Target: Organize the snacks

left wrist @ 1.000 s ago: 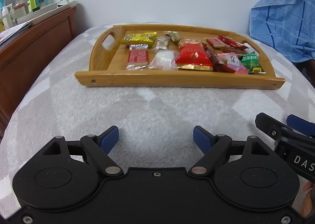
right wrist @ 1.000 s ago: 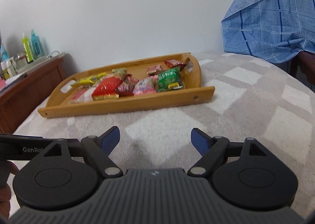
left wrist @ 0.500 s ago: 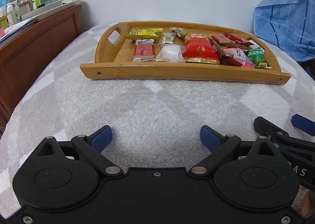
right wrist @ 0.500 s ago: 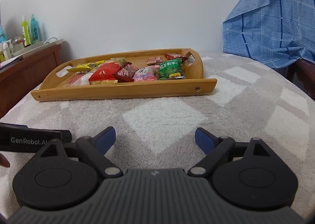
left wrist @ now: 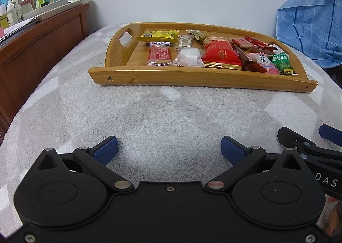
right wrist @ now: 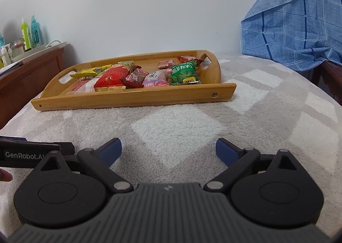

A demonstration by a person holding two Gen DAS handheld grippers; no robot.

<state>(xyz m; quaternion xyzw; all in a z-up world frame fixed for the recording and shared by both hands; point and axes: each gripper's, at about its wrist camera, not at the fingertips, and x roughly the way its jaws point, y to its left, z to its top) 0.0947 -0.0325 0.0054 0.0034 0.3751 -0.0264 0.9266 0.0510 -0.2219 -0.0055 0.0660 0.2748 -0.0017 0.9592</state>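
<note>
L to R: dresser [left wrist: 42, 37] w/ bottles, off the work area. Left tongs [left wrist: 168, 149] spread wide, empty, low over blanket [left wrist: 171, 114], well short of tray [left wrist: 192, 76]. Snacks [left wrist: 220, 55] all lie inside tray, packed flat, crowded toward its R end. Right tongs [right wrist: 168, 149] likewise spread, holding nothing. Fits sorting done or pending; can't tell which.

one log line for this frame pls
left claw: open, empty | right claw: open, empty | both over blanket, short of wooden tray | snacks in tray
</note>
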